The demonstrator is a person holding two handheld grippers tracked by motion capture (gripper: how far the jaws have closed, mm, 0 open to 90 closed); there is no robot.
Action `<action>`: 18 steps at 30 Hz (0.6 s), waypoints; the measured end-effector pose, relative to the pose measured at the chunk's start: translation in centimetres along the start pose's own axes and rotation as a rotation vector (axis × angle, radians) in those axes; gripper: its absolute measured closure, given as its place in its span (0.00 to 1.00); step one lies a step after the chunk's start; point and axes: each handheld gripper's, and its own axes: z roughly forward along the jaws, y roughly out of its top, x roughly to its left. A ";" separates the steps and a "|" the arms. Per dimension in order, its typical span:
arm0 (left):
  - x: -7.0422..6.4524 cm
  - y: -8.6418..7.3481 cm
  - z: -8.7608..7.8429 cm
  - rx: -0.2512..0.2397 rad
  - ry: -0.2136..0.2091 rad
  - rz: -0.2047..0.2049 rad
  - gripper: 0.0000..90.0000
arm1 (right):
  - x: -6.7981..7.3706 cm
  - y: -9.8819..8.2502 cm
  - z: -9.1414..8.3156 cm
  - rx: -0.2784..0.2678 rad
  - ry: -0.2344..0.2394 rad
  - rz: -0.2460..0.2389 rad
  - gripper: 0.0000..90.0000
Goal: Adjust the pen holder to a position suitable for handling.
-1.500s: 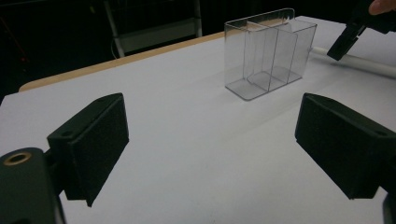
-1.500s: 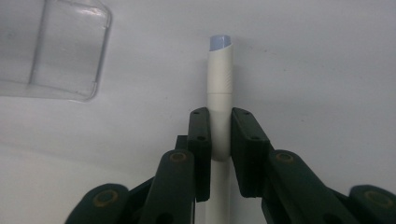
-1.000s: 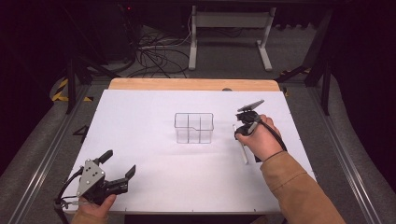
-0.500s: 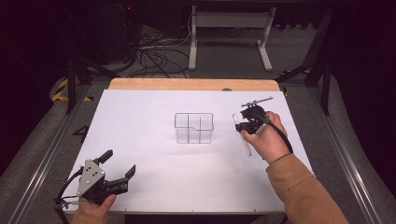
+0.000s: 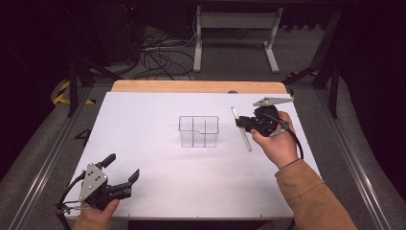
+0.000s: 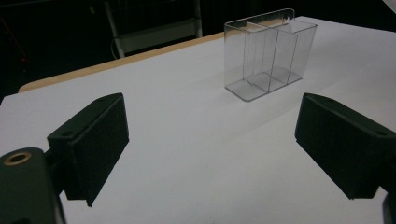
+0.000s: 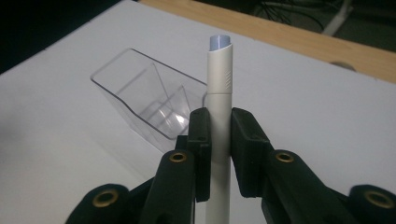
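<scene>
light: bright on white desk (image 5: 158, 191) | around: dark room | shadows: soft | close parts: a bit blurry

Counter (image 5: 158, 187): matt white top, smooth, with a bare wood strip (image 5: 191, 86) along the far edge. Organiser (image 5: 199, 131): clear glossy plastic, thin walls and dividers, light reflections on the base. Pen (image 7: 219, 121): smooth off-white plastic, satin finish, faintly ribbed below the cap. Left tool (image 5: 122, 167) and right tool (image 7: 219, 140): matt black plastic jaws with finely textured pads; brass-coloured metal inserts; grey metal plate on top.
</scene>
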 end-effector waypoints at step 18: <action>0.0 -0.1 0.0 -0.001 0.000 0.001 0.12 | 1.5 1.1 -0.3 -0.312 0.175 -0.106 0.88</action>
